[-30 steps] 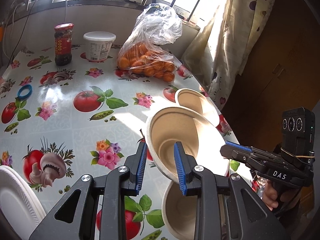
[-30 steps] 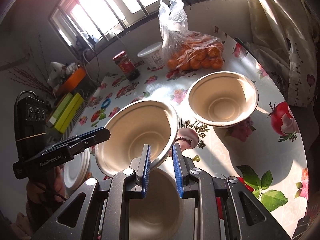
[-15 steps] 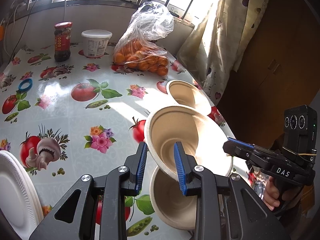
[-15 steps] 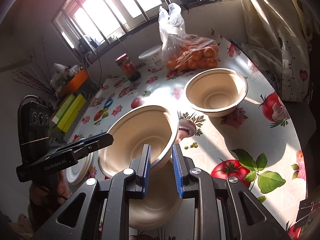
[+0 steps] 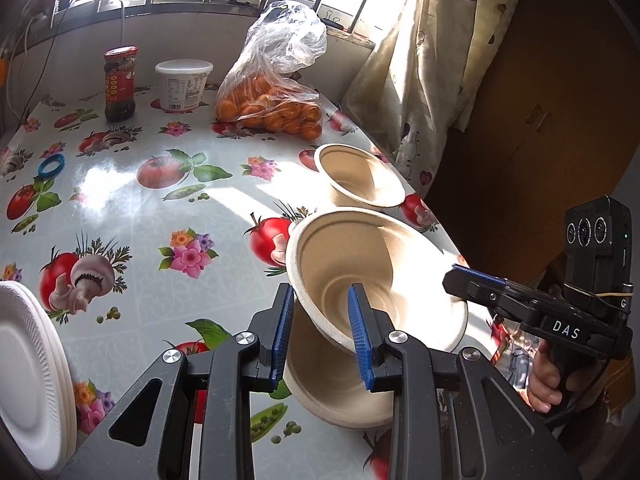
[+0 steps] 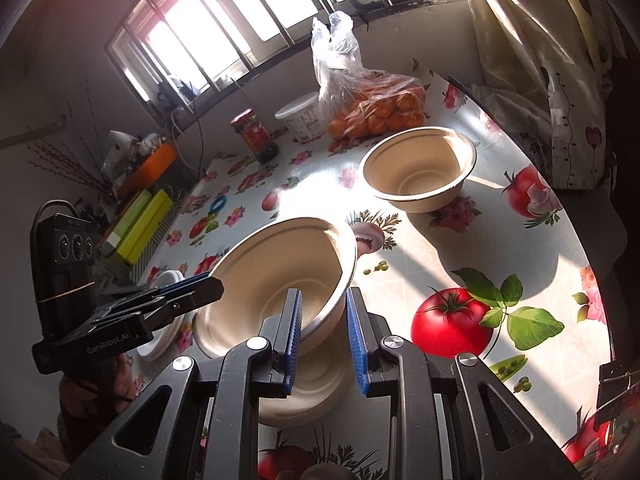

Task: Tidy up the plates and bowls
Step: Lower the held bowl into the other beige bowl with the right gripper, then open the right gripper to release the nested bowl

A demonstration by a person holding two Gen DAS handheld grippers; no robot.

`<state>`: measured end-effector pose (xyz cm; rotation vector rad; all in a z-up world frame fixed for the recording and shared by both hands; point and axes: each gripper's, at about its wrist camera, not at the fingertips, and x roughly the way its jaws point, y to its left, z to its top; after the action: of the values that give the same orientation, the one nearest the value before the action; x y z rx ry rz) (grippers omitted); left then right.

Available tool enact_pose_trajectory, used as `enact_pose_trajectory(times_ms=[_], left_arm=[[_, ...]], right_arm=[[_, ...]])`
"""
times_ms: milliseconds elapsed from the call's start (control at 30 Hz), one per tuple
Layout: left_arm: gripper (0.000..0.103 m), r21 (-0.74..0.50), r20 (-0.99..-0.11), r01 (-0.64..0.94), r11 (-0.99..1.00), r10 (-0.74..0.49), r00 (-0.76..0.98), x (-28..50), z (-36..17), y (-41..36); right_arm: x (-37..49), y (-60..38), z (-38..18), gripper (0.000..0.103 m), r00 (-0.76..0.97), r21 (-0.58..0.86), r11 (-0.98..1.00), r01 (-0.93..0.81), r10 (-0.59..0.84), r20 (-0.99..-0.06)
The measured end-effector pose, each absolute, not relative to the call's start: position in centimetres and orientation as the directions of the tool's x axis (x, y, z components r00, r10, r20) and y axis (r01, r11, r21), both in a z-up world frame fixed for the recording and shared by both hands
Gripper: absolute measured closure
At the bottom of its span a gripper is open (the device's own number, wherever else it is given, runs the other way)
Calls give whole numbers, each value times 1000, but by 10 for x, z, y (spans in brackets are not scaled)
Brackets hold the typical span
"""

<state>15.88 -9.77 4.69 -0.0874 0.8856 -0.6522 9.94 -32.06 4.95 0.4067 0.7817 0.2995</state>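
Sunlit oilcloth table (image 5: 120,208) printed with tomatoes and flowers, below a barred window. Left gripper (image 5: 320,332) part-spread, pinching one rim of a tilted beige paper-pulp bowl (image 5: 360,264); right gripper (image 6: 324,336) likewise clamped on the opposite rim. Held clear of the table, directly above a second matching beige bowl (image 5: 332,392) standing upright. Round, so no long axis; mouth upward but slanted off level. Probably needs levelling, then straight down to nest. Third beige bowl (image 5: 360,176) farther back, well apart.
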Motion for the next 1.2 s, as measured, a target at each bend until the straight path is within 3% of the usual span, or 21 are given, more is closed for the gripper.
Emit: enact_pose_trajectory(times_ms=[1200], left_arm=[[74, -279, -734, 481, 831, -508, 452, 134, 19, -97]], right_arm=[[77, -307, 22, 80, 654, 414, 905, -100, 373, -657]])
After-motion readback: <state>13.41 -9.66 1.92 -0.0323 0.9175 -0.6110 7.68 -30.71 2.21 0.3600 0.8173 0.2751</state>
